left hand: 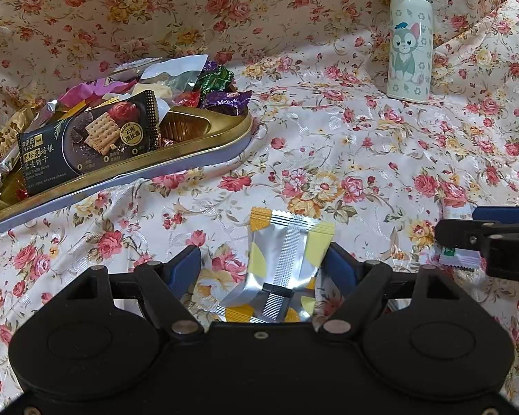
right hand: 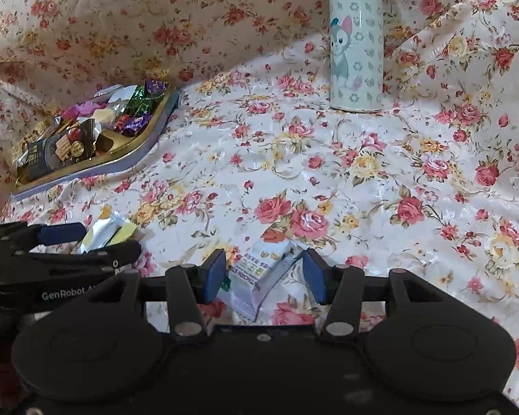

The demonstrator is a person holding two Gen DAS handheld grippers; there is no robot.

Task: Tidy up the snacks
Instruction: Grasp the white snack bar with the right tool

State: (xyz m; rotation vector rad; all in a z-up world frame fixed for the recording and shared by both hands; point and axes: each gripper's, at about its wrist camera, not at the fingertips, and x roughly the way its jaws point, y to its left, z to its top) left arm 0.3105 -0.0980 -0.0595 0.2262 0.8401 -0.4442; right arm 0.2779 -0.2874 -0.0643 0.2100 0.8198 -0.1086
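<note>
Both tongs are seen low over a flowered cloth (left hand: 363, 159). The left gripper (left hand: 263, 269) is spread wide, and a silver-and-yellow snack packet (left hand: 280, 263) lies flat on the cloth between its blue pads (left hand: 185, 269); the right-hand pad appears to sit at the packet's edge, while the other stands clear, so nothing is pinched. The right gripper (right hand: 264, 275) is held partly spread, with a white snack packet (right hand: 259, 276) lying tilted on the cloth between its pads; whether a pad touches it cannot be told, and no squeeze is seen. In the left wrist view the right gripper is seen at the right edge, with the white packet beneath its fingers.

A gold tin tray (left hand: 204, 135) is set toward the far left of the cloth, filled with wrapped candies (left hand: 221, 98) and a black cracker packet (left hand: 90, 138) leaning against its near rim. A pale bottle (left hand: 410, 38) with a cat picture stands upright near the far right, well apart from the tray.
</note>
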